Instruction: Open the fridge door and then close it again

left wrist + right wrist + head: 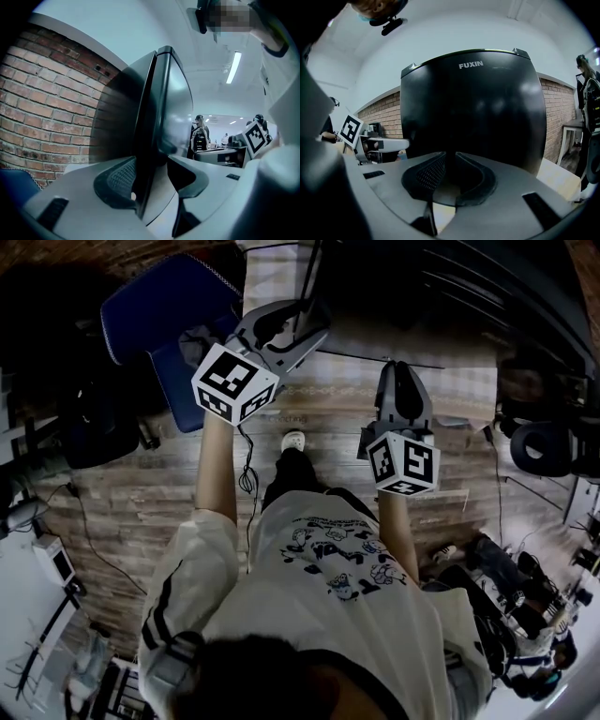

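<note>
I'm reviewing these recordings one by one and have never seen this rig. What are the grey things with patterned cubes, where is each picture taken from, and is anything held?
There is no robot: a person holds a two-fingered hand tool in each hand. The head view looks down from their head at both tools and the wooden floor. The other two views ride on the tools. The left gripper has its fingers wide apart on either side of the door edge of a black fridge, not squeezing it. The right gripper faces the fridge front, fingers close together, empty. The cubes are part of the tools.
</note>
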Demonstrator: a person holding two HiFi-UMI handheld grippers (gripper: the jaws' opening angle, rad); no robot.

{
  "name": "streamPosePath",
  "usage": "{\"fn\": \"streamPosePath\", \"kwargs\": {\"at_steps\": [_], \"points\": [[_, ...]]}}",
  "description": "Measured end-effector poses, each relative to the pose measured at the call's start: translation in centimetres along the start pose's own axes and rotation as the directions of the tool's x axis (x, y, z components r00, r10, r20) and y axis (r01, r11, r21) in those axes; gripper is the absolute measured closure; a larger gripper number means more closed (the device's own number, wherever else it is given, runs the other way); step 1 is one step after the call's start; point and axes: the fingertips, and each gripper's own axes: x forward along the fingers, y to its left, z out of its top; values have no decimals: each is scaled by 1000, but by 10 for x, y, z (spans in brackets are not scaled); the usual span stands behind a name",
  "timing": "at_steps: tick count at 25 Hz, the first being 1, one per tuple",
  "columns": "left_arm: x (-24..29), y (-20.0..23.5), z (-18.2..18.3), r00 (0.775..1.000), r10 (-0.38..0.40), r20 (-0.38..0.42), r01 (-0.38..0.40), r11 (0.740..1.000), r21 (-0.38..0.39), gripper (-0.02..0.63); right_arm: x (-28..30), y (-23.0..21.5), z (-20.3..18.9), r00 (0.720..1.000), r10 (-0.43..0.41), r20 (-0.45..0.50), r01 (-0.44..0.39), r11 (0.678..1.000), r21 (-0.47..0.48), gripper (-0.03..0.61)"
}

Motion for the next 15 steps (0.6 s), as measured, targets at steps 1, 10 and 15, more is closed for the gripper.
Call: {"fn": "streamPosePath", "kwargs": {"at_steps": [1,10,15], "points": [[0,0,0,1000,-1,0,1,1000,2,396,-1,1,-1,1000,3,0,-3,1000,0,506],[-2,-1,2,999,48,-4,-48,998,30,402,-16,3,-1,1000,1,11,-1,1000,7,506],[-1,-4,1,995,96,-14,-95,994,51,402,-25,0,-3,1000,-7,17,6,1000,18,506]]}}
